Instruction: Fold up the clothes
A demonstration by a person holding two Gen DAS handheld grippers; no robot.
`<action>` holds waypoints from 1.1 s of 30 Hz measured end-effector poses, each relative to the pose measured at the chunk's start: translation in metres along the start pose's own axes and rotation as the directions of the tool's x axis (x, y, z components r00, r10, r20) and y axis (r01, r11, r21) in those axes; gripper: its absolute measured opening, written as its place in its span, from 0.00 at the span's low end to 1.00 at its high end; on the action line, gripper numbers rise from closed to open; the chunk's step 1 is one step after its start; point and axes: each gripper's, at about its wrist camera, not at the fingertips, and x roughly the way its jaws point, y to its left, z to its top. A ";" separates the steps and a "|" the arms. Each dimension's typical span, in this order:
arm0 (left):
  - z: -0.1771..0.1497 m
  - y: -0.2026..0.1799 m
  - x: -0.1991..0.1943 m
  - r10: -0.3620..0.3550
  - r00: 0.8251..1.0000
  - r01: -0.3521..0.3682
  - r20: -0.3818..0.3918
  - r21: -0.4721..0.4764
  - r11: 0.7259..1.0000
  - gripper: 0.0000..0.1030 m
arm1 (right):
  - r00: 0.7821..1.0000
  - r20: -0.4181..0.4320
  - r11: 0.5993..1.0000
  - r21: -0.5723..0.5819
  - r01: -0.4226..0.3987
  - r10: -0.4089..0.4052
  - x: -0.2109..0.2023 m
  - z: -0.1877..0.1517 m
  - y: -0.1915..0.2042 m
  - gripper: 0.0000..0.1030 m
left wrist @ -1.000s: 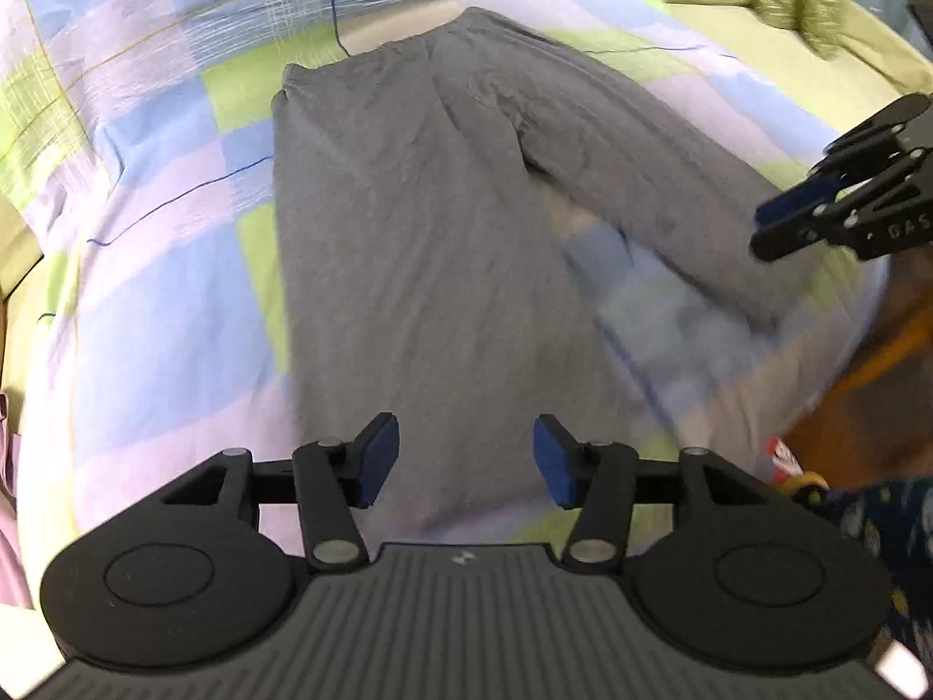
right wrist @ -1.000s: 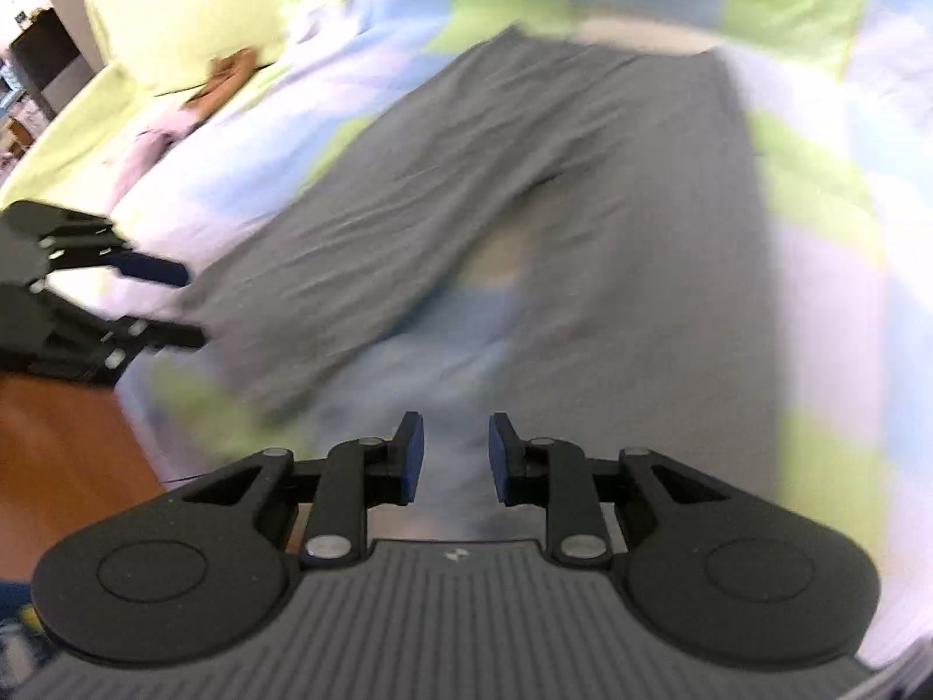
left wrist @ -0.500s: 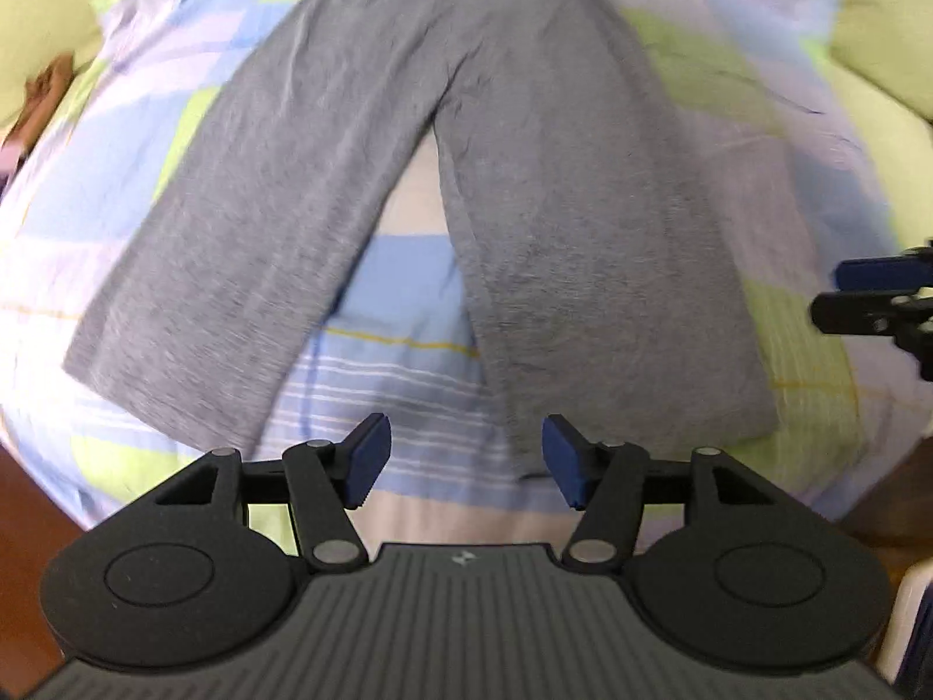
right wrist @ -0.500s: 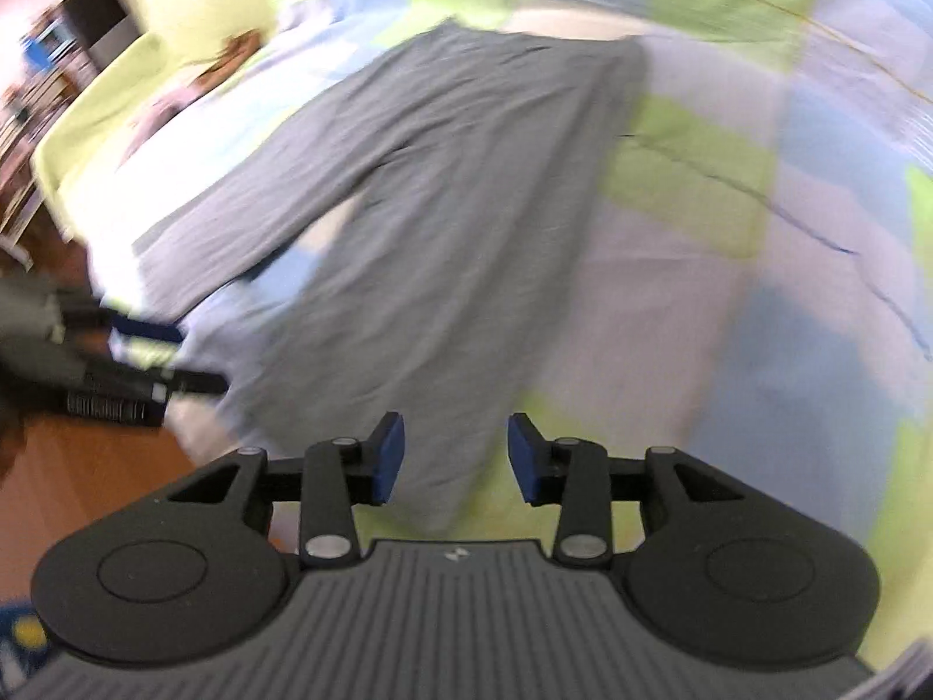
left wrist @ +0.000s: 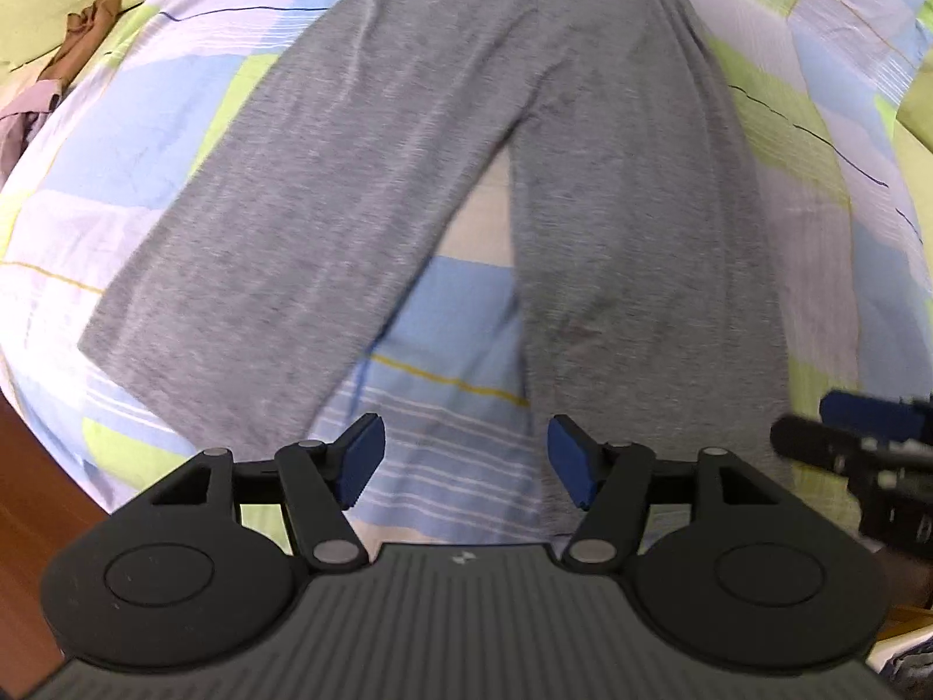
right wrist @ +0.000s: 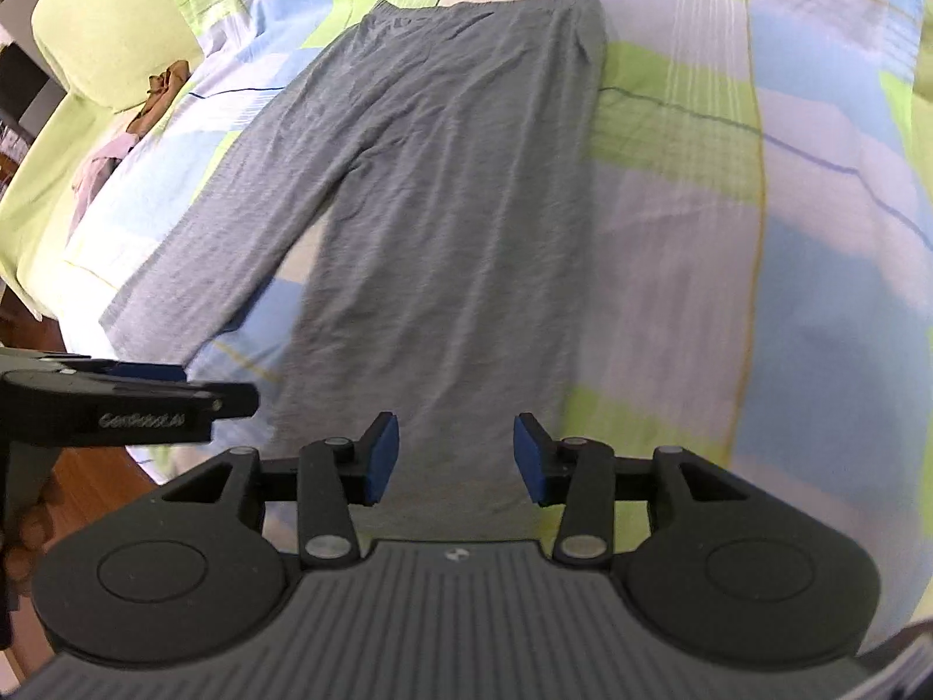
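Your left gripper (left wrist: 465,461) hangs over the gap between the two trouser legs near their hems, its jaws opening with only bedsheet showing between the blue pads. Your right gripper (right wrist: 456,464) points down at the hem end of the right-hand leg; its jaws are opening too, the grey cloth lying under the gap and the pads not pressing on it.

You have the grey trousers (left wrist: 466,146) spread flat on the bed, waistband at the far side, legs splayed apart towards you, hems close to the near edge of the mattress. Under them lies the checked bedsheet (left wrist: 175,116), in blue, lilac and green blocks. Further out, at the far left, a small brown cloth (right wrist: 160,93) and a lilac garment (right wrist: 99,169) lie bunched beside a pale green pillow (right wrist: 111,23). Wooden floor (left wrist: 35,501) shows past the bed's near corner.
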 end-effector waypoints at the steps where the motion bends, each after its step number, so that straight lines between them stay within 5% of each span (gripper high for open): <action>1: 0.000 0.003 -0.005 0.001 1.000 -0.001 0.001 0.003 1.000 0.63 | 1.000 -0.005 1.000 0.002 0.006 -0.006 -0.002 -0.002 0.006 0.39; 7: -0.001 0.016 -0.070 0.011 0.996 -0.012 0.087 0.013 1.000 0.63 | 1.000 0.021 1.000 0.002 0.021 -0.021 -0.045 -0.010 0.037 0.41; 9: -0.003 0.019 -0.088 0.005 0.993 -0.007 0.115 0.019 1.000 0.73 | 0.998 0.047 0.999 -0.025 0.030 -0.029 -0.068 -0.010 0.051 0.50; 14: -0.007 0.027 -0.127 -0.035 0.989 0.018 0.143 0.123 0.992 0.73 | 0.989 0.125 0.997 0.008 0.079 -0.079 -0.115 -0.014 0.082 0.65; 23: -0.031 0.073 -0.187 -0.054 0.981 -0.013 0.184 0.344 0.939 0.73 | 0.973 0.142 0.969 0.196 0.152 -0.181 -0.149 -0.052 0.142 0.67; 33: -0.048 0.098 -0.214 -0.087 0.969 -0.011 0.230 0.394 0.919 0.73 | 0.958 0.177 0.954 0.238 0.182 -0.227 -0.177 -0.076 0.187 0.72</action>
